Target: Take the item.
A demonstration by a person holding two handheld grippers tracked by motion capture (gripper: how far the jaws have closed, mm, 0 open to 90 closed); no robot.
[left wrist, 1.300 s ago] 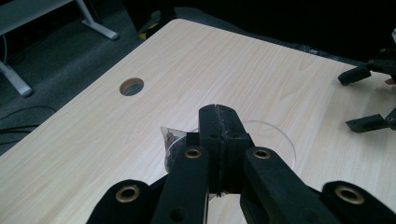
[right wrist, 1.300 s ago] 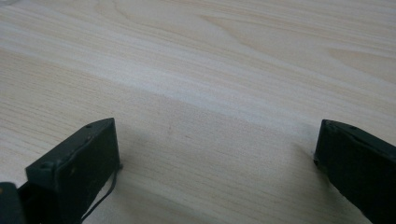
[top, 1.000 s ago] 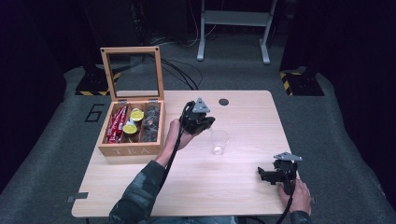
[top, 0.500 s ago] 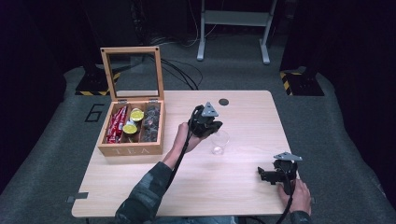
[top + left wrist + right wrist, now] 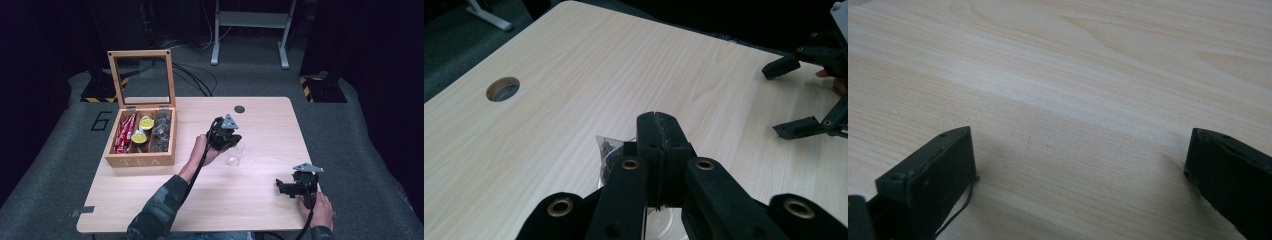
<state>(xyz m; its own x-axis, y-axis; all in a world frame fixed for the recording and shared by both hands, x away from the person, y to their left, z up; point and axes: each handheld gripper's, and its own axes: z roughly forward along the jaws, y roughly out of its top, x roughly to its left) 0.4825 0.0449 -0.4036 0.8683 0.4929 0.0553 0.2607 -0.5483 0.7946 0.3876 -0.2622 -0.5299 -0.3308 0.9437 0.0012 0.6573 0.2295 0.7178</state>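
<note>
A pale wooden table with a round hole near its far edge stands on grey carpet. On the table's left part sits a wooden tea box with its glass lid standing open; inside are red sticks, yellow-topped cups and dark packets in separate compartments. Near the middle of the table stands a clear plastic cup. The left gripper hangs right over the cup, its jaws pressed together on a small clear packet with dark contents, which sticks out to one side of the jaws just above the cup's mouth. The right gripper rests low at the near right of the table, well apart from the cup, its jaws spread wide with bare wood between them.
</note>
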